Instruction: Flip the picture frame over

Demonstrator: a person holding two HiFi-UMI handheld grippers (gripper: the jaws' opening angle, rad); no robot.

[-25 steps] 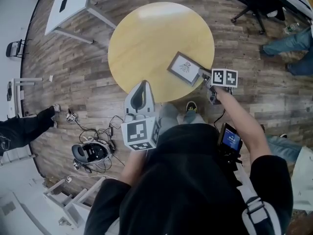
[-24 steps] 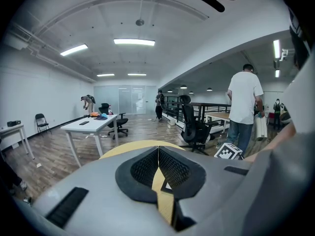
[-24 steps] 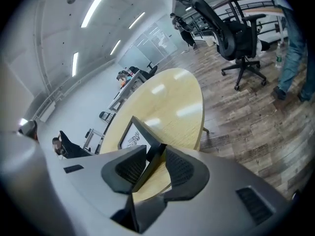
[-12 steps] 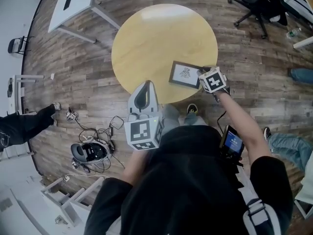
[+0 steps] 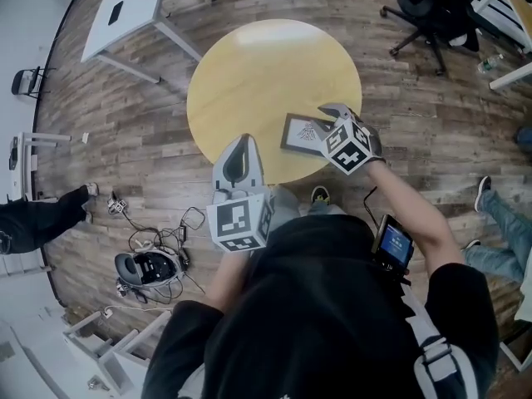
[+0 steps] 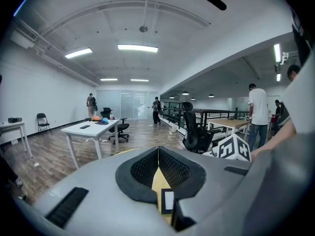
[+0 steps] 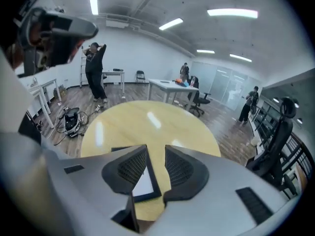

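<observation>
Right gripper sits over the right end of the picture frame. Right gripper view shows what the head view can't: right gripper has its jaws apart with a narrow gap, and the dark right border of the picture frame runs through that gap. Can't tell if either pad touches it.

Left gripper is over the near table edge, left of the frame and clear of it. Only its own view settles the state: left gripper has its tips pressed together, with nothing between them. That view also catches the right gripper's marker cube.

Frame lies flat on the round yellow table, near the rim closest to the person, picture side up. White mat, small dark drawing. In the head view its long axis runs roughly across, slightly tilted, with the right end hidden under the gripper.

Head view alone shows a headset with cables on the wood floor, and an armband device with a lit blue screen.

Writing: none readable. Marker cube on the left and marker cube on the right carry only black-and-white square patterns. Screen text is too small.
</observation>
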